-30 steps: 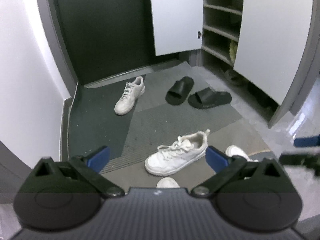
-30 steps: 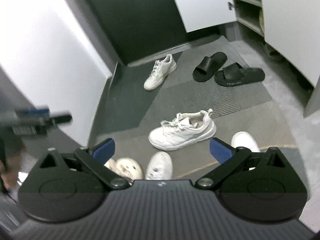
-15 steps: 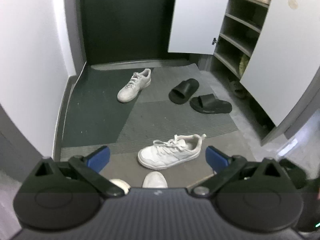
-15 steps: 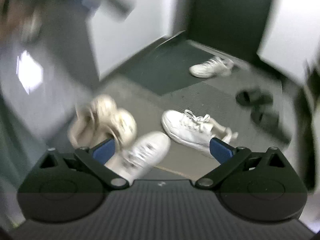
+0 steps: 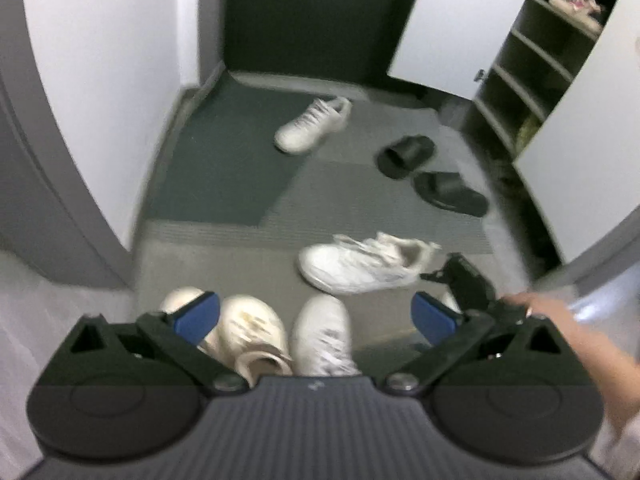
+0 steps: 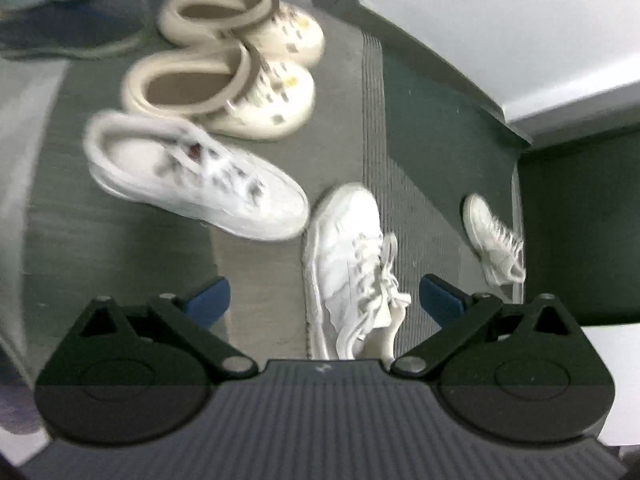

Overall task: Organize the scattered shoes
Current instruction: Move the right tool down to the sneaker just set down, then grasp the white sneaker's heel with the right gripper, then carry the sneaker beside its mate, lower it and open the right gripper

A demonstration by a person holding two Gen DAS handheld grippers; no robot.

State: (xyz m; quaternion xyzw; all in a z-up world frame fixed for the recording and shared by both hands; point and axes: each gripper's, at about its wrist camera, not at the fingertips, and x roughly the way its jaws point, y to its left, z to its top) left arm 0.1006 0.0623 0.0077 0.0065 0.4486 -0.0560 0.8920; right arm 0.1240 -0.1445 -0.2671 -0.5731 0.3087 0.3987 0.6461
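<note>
Shoes lie scattered on the entry floor. A white laced sneaker (image 5: 360, 266) lies mid-floor, and its toe points left; in the right wrist view this sneaker (image 6: 348, 260) lies just ahead of my open right gripper (image 6: 326, 300). Another white sneaker (image 5: 322, 332) and a pair of cream clogs (image 5: 252, 332) sit under my open left gripper (image 5: 316, 312). The clogs (image 6: 224, 96) and that sneaker (image 6: 200, 178) lie to the left in the right wrist view. A third white sneaker (image 5: 312, 124) rests by the door. Two black slides (image 5: 404, 154) lie near the cabinet.
An open shoe cabinet (image 5: 532, 60) with shelves stands at the right, its white doors (image 5: 580, 152) swung out. A dark door (image 5: 304, 16) closes the far end. A hand (image 5: 560, 320) holds the other gripper at the right. White walls flank the left.
Both grippers have swung: the left view dropped toward the near shoes, the right one turned sharply left and down over the laced sneaker. Both stay open and hold nothing.
</note>
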